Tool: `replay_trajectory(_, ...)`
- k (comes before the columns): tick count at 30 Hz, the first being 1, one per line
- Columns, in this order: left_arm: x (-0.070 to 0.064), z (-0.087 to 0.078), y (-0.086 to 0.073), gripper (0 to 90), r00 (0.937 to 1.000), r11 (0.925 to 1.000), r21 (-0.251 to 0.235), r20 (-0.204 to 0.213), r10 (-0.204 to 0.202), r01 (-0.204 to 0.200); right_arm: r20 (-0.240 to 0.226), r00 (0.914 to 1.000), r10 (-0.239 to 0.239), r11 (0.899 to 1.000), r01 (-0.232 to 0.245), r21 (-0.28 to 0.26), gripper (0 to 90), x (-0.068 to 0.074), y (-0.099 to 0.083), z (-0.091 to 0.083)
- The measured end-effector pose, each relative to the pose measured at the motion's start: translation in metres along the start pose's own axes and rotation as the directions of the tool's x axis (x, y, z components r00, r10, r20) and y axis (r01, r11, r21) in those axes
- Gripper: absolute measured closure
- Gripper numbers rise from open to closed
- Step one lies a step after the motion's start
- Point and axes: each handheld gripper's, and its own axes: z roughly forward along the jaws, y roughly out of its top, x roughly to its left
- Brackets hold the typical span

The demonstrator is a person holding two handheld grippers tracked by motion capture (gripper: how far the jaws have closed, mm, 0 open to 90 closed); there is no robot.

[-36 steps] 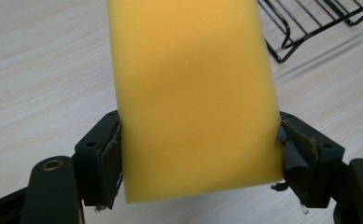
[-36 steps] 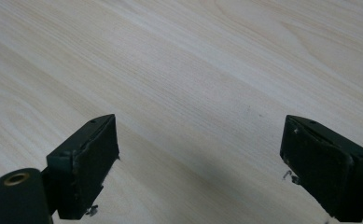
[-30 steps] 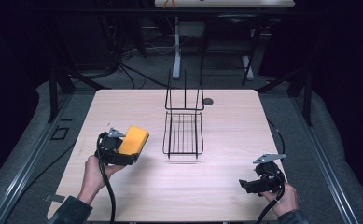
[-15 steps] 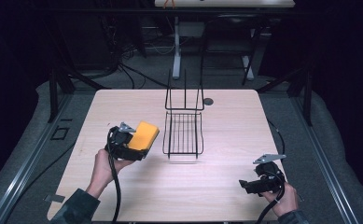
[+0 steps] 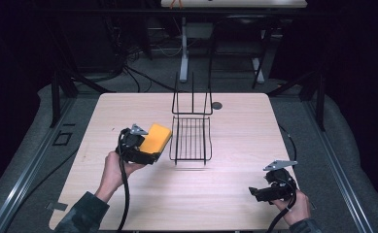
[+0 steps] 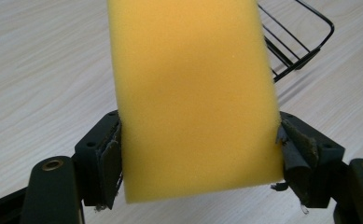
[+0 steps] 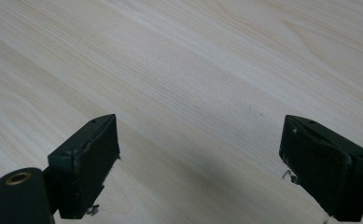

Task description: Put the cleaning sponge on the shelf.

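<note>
A yellow sponge (image 5: 155, 138) (image 6: 193, 98) is clamped between the two jaws of my left gripper (image 5: 150, 145) (image 6: 198, 156), held above the table just left of the black wire basket (image 5: 191, 138) (image 6: 296, 46). The sponge's far end points toward the basket's left rim. My right gripper (image 5: 254, 192) (image 7: 200, 163) rests low near the table's front right corner, jaws wide apart over bare wood with nothing between them.
The wire basket stands at the middle of the light wooden table (image 5: 235, 136), its tall back wall facing away. A small dark round hole (image 5: 217, 105) sits behind it. Cables trail from both grippers toward the front edge.
My left gripper has carried the sponge rightward and a little farther from the front edge, closer to the basket. The right gripper has stayed still.
</note>
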Motion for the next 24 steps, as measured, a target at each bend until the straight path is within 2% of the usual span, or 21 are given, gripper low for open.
replay_trajectory(1,-0.001,0.001,0.001,25.0,1.0000,1.0000,-0.005,0.002,0.000,0.000,0.006,0.9999,-0.013,1.000,0.013,0.002,11.5,-0.001,0.000,0.001)
replay_trajectory(5,-0.002,0.005,0.007,25.0,0.9999,1.0000,-0.001,0.009,0.007,-0.007,-0.004,1.0000,0.003,1.000,-0.003,0.008,11.7,-0.001,0.000,0.002)
replay_trajectory(13,-0.007,0.011,0.014,25.0,0.9996,0.9999,0.003,0.024,0.014,-0.014,0.005,1.0000,-0.007,1.000,0.007,0.005,11.9,-0.001,0.000,0.000)
replay_trajectory(24,-0.010,0.020,0.023,25.0,0.9988,1.0000,0.000,0.047,0.009,-0.009,0.003,1.0000,0.002,1.000,-0.002,0.002,11.9,0.000,-0.001,0.000)
